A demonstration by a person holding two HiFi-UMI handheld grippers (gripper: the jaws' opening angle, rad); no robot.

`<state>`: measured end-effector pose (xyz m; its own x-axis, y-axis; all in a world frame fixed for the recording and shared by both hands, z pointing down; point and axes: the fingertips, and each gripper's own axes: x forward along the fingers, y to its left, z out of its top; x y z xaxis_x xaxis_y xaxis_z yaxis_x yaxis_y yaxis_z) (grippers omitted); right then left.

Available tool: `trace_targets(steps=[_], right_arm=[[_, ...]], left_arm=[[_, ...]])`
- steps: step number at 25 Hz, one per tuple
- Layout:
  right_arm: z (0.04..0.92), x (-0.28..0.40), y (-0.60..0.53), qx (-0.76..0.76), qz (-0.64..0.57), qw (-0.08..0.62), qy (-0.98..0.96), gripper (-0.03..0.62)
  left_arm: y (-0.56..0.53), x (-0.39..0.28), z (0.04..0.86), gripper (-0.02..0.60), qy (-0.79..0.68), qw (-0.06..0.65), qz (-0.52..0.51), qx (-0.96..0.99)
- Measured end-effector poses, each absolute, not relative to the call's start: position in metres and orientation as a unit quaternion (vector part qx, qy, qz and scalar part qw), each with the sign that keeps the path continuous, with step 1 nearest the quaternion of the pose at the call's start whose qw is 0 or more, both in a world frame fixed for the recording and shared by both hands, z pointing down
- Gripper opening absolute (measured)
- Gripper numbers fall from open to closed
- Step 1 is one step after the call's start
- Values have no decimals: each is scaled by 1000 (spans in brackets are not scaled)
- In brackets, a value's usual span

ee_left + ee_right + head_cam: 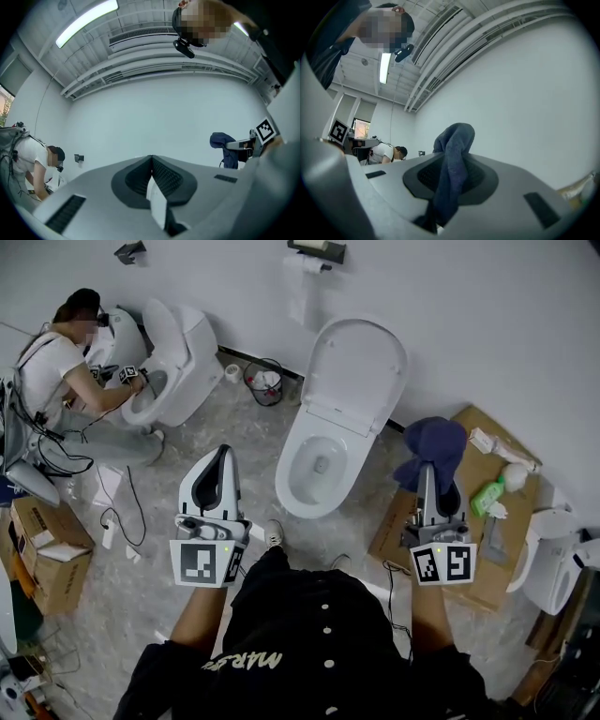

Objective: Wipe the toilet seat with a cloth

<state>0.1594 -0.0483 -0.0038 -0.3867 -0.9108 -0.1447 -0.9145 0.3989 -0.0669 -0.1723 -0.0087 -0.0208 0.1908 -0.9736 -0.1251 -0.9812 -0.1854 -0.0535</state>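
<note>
Person is wearing a black top (pixel 319 634) with white buttons (pixel 326 630) running down the middle and pale lettering (pixel 246 661) printed on it. A light shoe (pixel 273 534) is showing below. Left gripper (pixel 222 454) and right gripper (pixel 427 471) are showing light grey shells, each carrying a marker cube (pixel 206 562) with black-and-white squares and a small green light (pixel 210 532) glowing above. Black ribbed pads (pixel 164 176) are lining the jaws. A black head camera (pixel 183 47) is sitting on the head.
</note>
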Motion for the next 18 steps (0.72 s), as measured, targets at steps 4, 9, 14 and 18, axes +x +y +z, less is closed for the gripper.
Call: trace_targets(steps=[4,9,14,18], right_arm=[[-12,176,-45,-561,21,87,823,77],[-14,189,-45,-572,29,75,817,77],[-15,199,-46,-573,33,83,814,77],[-15,203,-49,-574,39,85,813,77]], left_arm=[[-6,-182,-27,11,644,70,35,-761],[-4,-191,-33,11,652,80,36,-753],[2,-204,-30,10,668,83,23,-740],[2,-215,-26,10,681,79,15,-728]])
